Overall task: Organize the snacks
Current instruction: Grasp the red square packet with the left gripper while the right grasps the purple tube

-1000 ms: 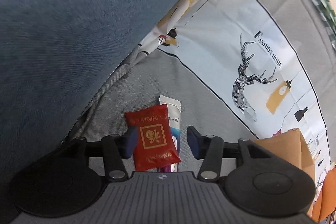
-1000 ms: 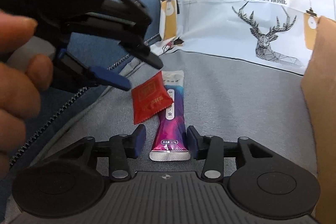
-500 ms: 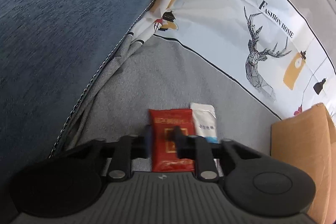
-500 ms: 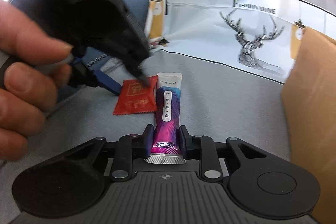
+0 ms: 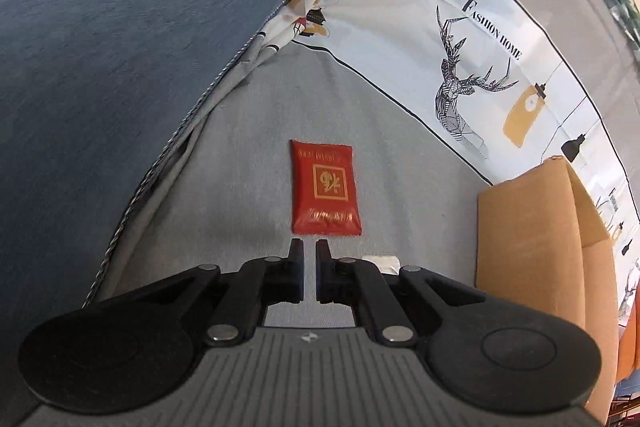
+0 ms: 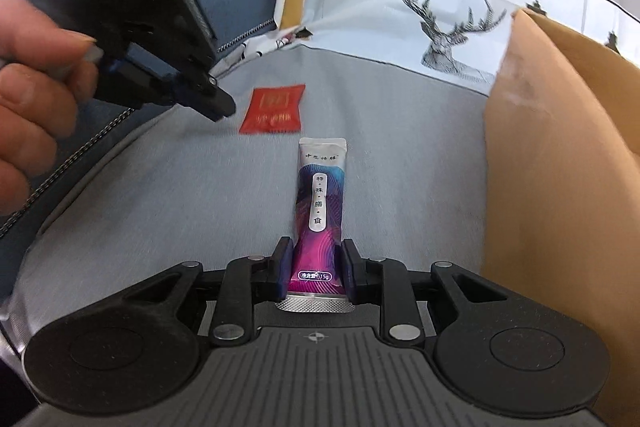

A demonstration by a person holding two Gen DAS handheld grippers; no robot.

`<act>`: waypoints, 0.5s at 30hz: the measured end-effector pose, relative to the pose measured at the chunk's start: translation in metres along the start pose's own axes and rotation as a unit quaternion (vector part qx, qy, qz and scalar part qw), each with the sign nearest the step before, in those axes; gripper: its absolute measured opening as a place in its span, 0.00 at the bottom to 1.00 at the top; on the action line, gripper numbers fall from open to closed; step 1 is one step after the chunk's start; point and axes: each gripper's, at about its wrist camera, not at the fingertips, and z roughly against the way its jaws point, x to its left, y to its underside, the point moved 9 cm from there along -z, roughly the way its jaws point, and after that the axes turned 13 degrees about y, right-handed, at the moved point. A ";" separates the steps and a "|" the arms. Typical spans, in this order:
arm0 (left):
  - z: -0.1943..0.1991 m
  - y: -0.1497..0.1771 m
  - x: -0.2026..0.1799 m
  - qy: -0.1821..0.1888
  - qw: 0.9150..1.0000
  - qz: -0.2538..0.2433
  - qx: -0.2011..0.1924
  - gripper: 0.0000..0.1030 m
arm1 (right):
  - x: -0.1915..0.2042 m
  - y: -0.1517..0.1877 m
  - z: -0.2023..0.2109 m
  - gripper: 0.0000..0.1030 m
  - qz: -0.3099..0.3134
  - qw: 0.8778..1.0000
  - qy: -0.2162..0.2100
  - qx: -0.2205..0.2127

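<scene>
My right gripper [image 6: 314,273] pinched the light, floppy purple sachet [image 6: 321,203] low centre; my left gripper [image 5: 310,269] closed empty.

This is looking like a home, most likely a sofa or bed corner. A grey fabric cover [image 5: 248,155] is lying as the work surface, a blue upholstered cushion [image 5: 120,27] with corded piping is rising at the left, and a printed cloth [image 6: 440,11] reading "Fashion Home", showing a deer and lamps, is draping at the far side. A brown cardboard box [image 6: 560,155] is standing at the right.
</scene>
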 end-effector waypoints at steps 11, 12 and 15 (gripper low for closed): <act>-0.018 -0.019 -0.002 -0.022 0.999 -0.008 -0.027 0.49 | -0.005 0.008 -0.010 0.39 -0.032 0.999 -0.014 0.024; -0.025 -0.021 -0.004 -0.028 0.999 -0.016 -0.026 0.53 | -0.004 0.007 -0.011 0.40 -0.031 0.999 -0.015 0.023; -0.043 -0.027 -0.009 -0.049 0.998 -0.036 -0.026 0.71 | 0.002 0.005 -0.014 0.41 -0.015 1.000 -0.014 0.014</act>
